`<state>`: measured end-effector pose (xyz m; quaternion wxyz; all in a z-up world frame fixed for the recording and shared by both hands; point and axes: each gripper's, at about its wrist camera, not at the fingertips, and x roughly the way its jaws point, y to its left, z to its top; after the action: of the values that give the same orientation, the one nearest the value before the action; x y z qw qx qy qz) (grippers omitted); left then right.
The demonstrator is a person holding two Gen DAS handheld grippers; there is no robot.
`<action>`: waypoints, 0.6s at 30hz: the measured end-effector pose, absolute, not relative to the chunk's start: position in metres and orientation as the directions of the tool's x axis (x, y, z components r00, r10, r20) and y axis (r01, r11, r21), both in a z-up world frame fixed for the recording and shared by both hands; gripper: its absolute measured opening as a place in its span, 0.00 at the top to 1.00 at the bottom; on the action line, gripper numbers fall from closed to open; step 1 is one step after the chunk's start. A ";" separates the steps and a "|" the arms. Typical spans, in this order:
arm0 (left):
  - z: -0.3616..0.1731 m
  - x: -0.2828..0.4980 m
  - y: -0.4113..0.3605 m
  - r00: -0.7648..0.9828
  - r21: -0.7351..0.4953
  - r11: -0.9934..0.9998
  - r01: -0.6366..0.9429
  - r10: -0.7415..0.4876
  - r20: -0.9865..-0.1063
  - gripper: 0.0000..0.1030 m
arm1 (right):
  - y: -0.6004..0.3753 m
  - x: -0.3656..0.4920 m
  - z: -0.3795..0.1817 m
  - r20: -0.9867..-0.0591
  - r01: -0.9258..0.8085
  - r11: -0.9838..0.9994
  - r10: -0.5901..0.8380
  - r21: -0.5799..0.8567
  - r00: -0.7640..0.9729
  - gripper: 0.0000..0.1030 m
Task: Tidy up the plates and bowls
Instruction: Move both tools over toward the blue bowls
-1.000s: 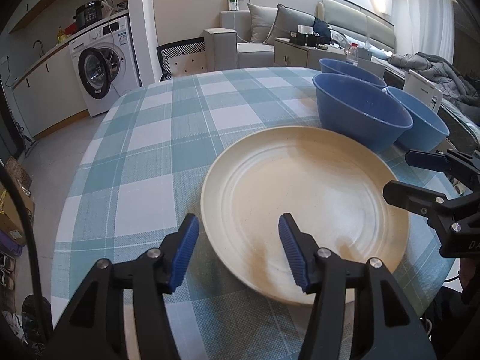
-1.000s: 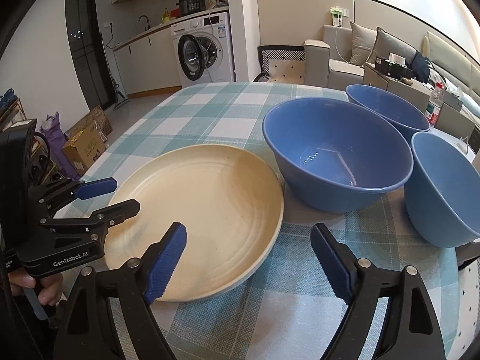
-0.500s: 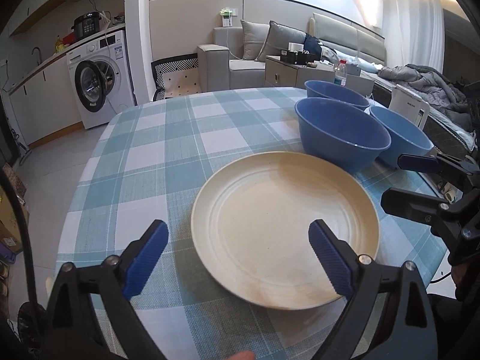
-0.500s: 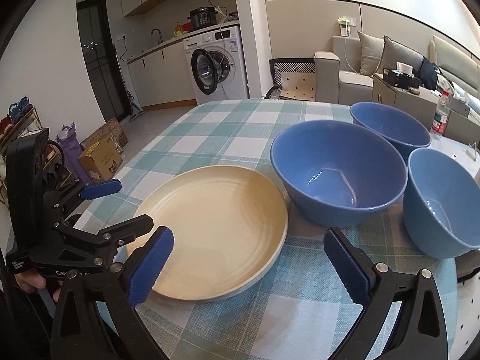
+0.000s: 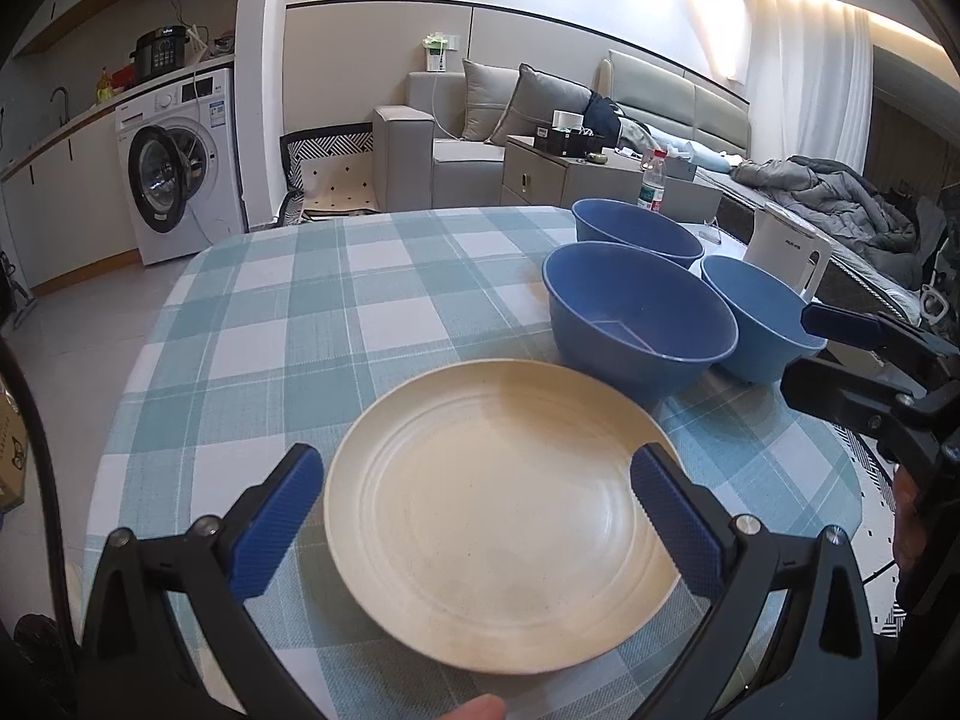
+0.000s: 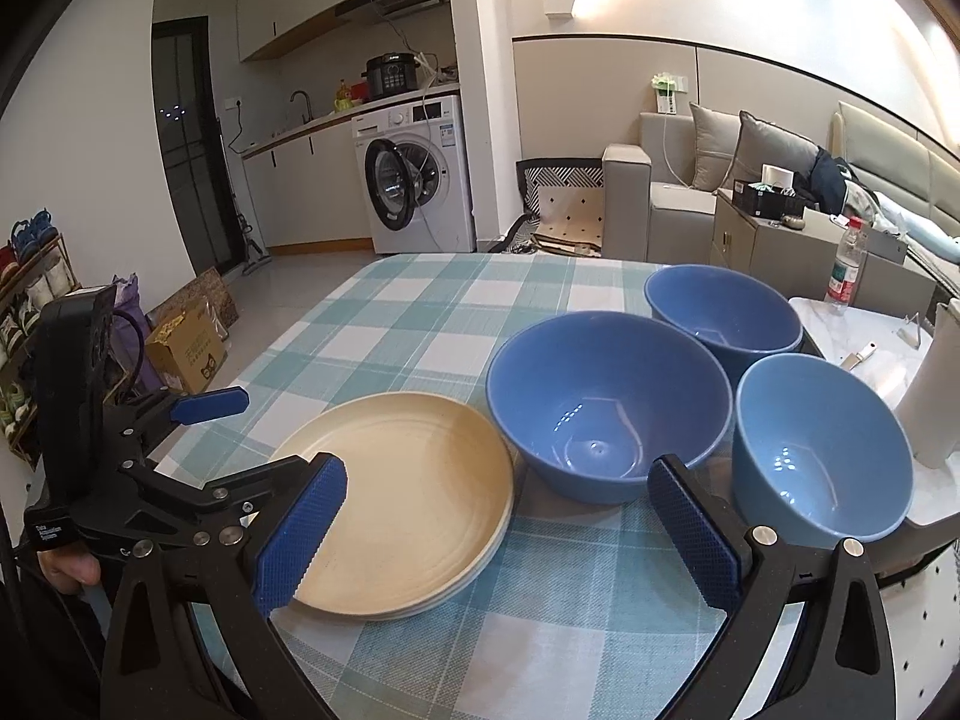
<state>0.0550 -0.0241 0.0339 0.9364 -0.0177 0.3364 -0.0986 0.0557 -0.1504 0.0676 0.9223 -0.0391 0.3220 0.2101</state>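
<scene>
A cream plate [image 5: 504,510] lies on the checked tablecloth [image 5: 336,312], seemingly the top of a short stack in the right wrist view [image 6: 408,492]. Three blue bowls stand beyond it: a large one [image 5: 636,318] [image 6: 606,402], a far one [image 5: 636,228] [image 6: 720,306] and a right one [image 5: 756,318] [image 6: 822,450]. My left gripper [image 5: 480,510] is open and empty, raised over the plate's near side. My right gripper [image 6: 498,522] is open and empty, above the cloth in front of the large bowl; it also shows in the left wrist view [image 5: 864,360].
A white kettle [image 5: 786,252] stands on a side surface right of the bowls. A water bottle [image 6: 843,264] stands on a cabinet behind. A washing machine [image 5: 180,162] and sofa [image 5: 540,138] are beyond the table. The table edge is near on the left.
My left gripper opened wide, pulled back and rose from the plate. My right gripper also rose and drew back. The plate and bowls have not moved.
</scene>
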 end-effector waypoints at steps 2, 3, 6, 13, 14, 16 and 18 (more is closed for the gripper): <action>0.038 0.058 -0.025 0.757 -0.100 0.980 0.169 -0.194 -0.623 0.00 | -0.155 0.056 0.072 -0.602 -0.409 0.910 0.361 0.063 0.712 0.01; 0.041 0.059 -0.025 0.757 -0.103 0.980 0.170 -0.197 -0.623 0.00 | -0.156 0.057 0.074 -0.599 -0.406 0.912 0.360 0.063 0.715 0.01; 0.047 0.064 -0.025 0.761 -0.110 0.979 0.169 -0.201 -0.617 0.00 | -0.162 0.057 0.078 -0.590 -0.400 0.915 0.356 0.061 0.725 0.01; 0.055 0.074 -0.032 0.770 -0.094 0.981 0.168 -0.190 -0.610 0.00 | -0.180 0.060 0.086 -0.573 -0.376 0.924 0.343 0.066 0.744 0.01; 0.056 0.075 -0.033 0.770 -0.091 0.981 0.170 -0.190 -0.609 0.00 | -0.184 0.061 0.087 -0.570 -0.370 0.927 0.340 0.067 0.748 0.01; 0.057 0.078 -0.037 0.769 -0.088 0.981 0.176 -0.192 -0.610 0.00 | -0.191 0.063 0.089 -0.567 -0.358 0.931 0.331 0.067 0.754 0.01; 0.057 0.081 -0.040 0.766 -0.086 0.980 0.181 -0.196 -0.612 0.00 | -0.200 0.065 0.092 -0.564 -0.337 0.939 0.317 0.072 0.763 0.01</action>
<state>0.0813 -0.0400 0.0572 0.9396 -0.0110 0.3270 -0.1004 0.0654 -0.1998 0.0920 0.9387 -0.0170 0.2971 0.1742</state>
